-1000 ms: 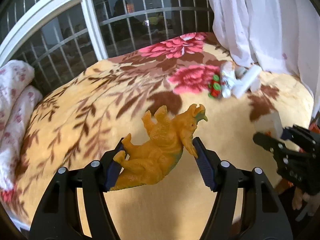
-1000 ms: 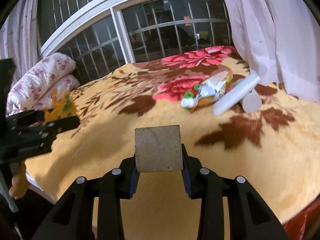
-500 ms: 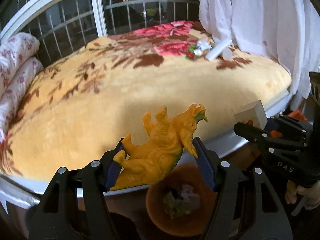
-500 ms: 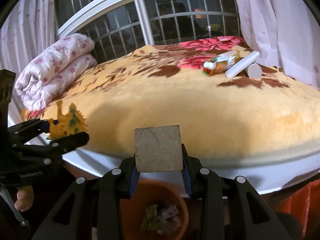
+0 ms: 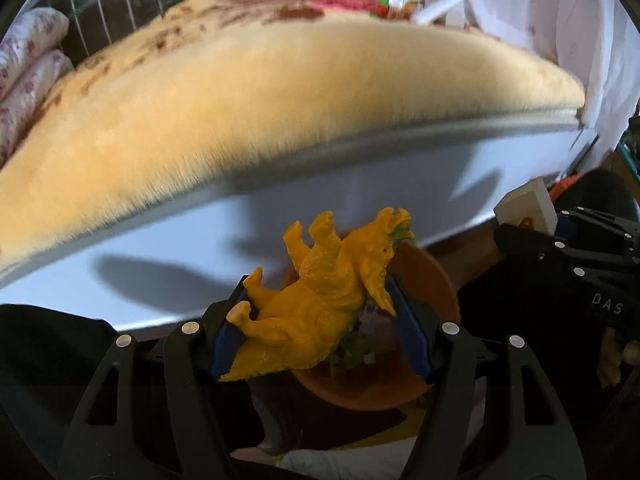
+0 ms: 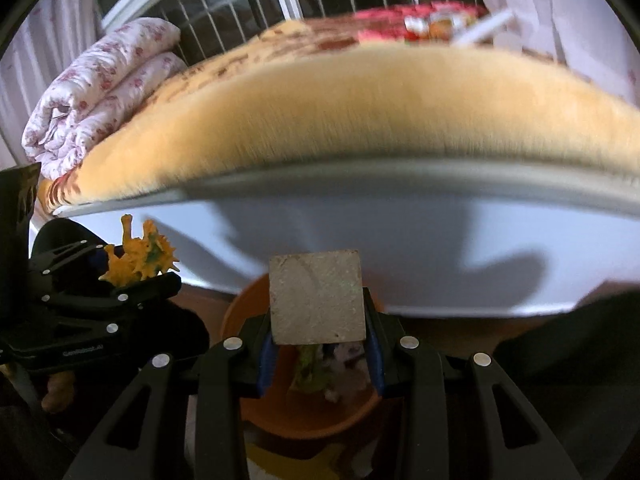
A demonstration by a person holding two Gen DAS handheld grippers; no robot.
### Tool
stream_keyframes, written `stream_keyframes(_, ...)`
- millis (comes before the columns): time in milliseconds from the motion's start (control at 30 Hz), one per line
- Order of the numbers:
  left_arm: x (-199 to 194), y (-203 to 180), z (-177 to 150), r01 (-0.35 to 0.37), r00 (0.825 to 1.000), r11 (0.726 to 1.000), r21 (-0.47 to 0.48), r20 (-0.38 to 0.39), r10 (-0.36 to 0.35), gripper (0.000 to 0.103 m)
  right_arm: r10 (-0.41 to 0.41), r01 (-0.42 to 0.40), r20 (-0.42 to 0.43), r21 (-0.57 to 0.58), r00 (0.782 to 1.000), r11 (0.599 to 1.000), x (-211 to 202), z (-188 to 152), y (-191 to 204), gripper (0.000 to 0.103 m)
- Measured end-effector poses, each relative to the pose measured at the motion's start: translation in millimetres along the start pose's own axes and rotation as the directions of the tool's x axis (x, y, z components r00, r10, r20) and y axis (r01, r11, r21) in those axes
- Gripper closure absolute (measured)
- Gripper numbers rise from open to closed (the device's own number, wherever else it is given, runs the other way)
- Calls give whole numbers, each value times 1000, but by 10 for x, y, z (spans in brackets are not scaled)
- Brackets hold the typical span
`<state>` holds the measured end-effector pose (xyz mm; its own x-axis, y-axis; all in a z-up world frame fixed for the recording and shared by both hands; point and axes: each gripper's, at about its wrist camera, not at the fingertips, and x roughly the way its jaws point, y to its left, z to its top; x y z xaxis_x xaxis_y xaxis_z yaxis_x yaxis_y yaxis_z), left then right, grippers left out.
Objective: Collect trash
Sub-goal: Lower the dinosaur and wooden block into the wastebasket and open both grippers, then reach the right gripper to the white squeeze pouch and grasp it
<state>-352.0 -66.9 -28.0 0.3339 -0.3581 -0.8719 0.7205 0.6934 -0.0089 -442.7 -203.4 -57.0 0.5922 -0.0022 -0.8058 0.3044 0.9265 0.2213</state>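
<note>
Left wrist view: orange dinosaur toy sitting clamped in left gripper, hanging over the orange bin at 5 o'clock. Right gripper clenching a grey block above that bin, which is already holding scraps. Neither dropped yet. Wrappers and white tube waiting on the blanket at 1 o'clock.

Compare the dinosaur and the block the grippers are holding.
The dinosaur is orange and knobbly with legs and horns; the block is grey-tan, flat-faced and square. The dinosaur lies tilted in the left gripper; the block sits upright in the right gripper. Both are clamped above the orange bin.
</note>
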Motion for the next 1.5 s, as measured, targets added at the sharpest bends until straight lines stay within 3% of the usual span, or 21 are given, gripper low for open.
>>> stream_keyframes(500,259,35,9,13,997,1000,-13,-76,-14,38,10,-11,-81,-6,997,1000,247,-87,30,66)
stream_keyframes(600,289,-17,22,-7,996,1000,5,-90,8,32,3,-4,-68,-8,998,1000,228,-89,39,30)
stream_keyframes(667,325,-44,20,-30,994,999,18,-108,31,23,1,-1,-53,-4,999,1000,192,-85,31,30)
stream_keyframes(1200,46,-32,117,-51,998,998,21,-30,52,23,-17,16,29,17,999,1000,-101,52,-16,30)
stream_keyframes(1333,-136,-53,339,-63,998,998,29,27,62,23,-13,12,69,5,998,1000,-271,308,-79,30)
stream_keyframes(1500,-312,25,801,-57,993,998,14,105,55,22,-9,7,126,11,992,1000,-474,920,-261,30)
